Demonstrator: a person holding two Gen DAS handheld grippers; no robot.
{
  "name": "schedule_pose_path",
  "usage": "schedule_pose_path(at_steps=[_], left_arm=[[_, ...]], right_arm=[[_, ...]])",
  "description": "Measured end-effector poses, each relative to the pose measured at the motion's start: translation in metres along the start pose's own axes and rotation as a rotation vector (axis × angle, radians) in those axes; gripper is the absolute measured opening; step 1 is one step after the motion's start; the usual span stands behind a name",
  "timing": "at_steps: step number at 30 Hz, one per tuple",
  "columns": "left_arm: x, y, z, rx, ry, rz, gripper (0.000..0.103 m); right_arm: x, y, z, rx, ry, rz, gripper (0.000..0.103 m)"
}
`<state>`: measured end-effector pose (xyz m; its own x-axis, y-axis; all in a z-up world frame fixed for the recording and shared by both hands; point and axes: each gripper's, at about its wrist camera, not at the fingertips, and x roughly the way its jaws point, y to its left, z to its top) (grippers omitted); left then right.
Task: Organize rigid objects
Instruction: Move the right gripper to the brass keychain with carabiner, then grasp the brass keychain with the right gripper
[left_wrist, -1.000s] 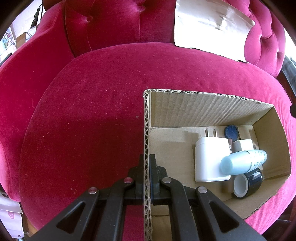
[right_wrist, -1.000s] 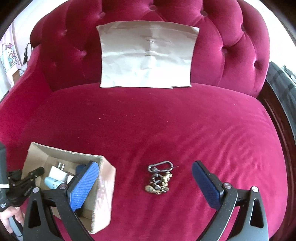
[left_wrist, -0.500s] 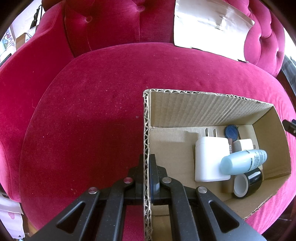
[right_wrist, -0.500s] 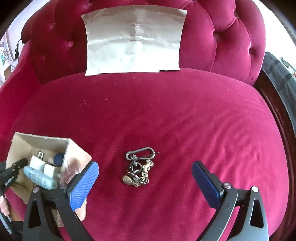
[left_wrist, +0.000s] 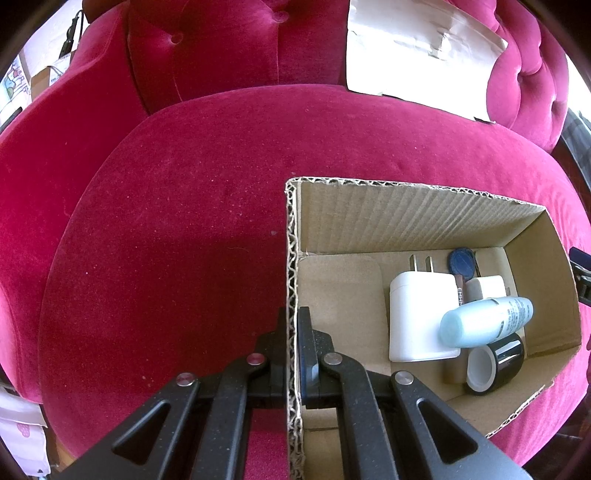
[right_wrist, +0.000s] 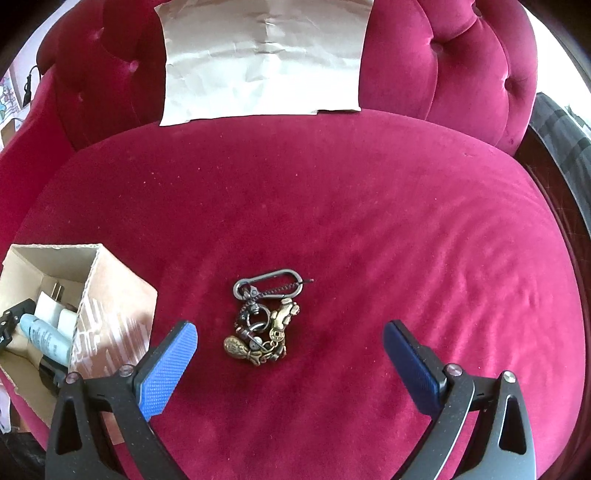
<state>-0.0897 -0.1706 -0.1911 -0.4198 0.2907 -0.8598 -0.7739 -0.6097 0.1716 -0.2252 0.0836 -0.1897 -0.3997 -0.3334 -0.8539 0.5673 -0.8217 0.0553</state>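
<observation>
My left gripper (left_wrist: 294, 332) is shut on the left wall of an open cardboard box (left_wrist: 413, 206) that rests on the red velvet seat. Inside lie a white plug charger (left_wrist: 421, 317), a light blue bottle (left_wrist: 487, 321), a black tape roll (left_wrist: 495, 365), a blue round piece (left_wrist: 461, 261) and a small white block (left_wrist: 489, 286). My right gripper (right_wrist: 290, 350) is open and empty, its blue pads (right_wrist: 170, 365) on either side of a brass key bunch with a carabiner (right_wrist: 264, 317) just ahead on the seat. The box also shows at the left of the right wrist view (right_wrist: 110, 310).
A crumpled paper sheet (right_wrist: 262, 59) leans on the tufted chair back (right_wrist: 461, 66). The seat cushion (right_wrist: 369, 221) curves down at its front and sides. A dark wooden edge (right_wrist: 561, 206) runs along the right.
My right gripper has moved right and forward, away from the box, so the key bunch now sits between its open pads. The left gripper and box have not moved.
</observation>
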Motion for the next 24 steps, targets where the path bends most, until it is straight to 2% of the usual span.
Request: schedule_pose_path(at_steps=[24], left_arm=[[-0.003, 0.006, -0.001, 0.014, -0.001, -0.012, 0.003]], right_arm=[[0.023, -0.001, 0.004, 0.055, 0.048, -0.014, 0.103]])
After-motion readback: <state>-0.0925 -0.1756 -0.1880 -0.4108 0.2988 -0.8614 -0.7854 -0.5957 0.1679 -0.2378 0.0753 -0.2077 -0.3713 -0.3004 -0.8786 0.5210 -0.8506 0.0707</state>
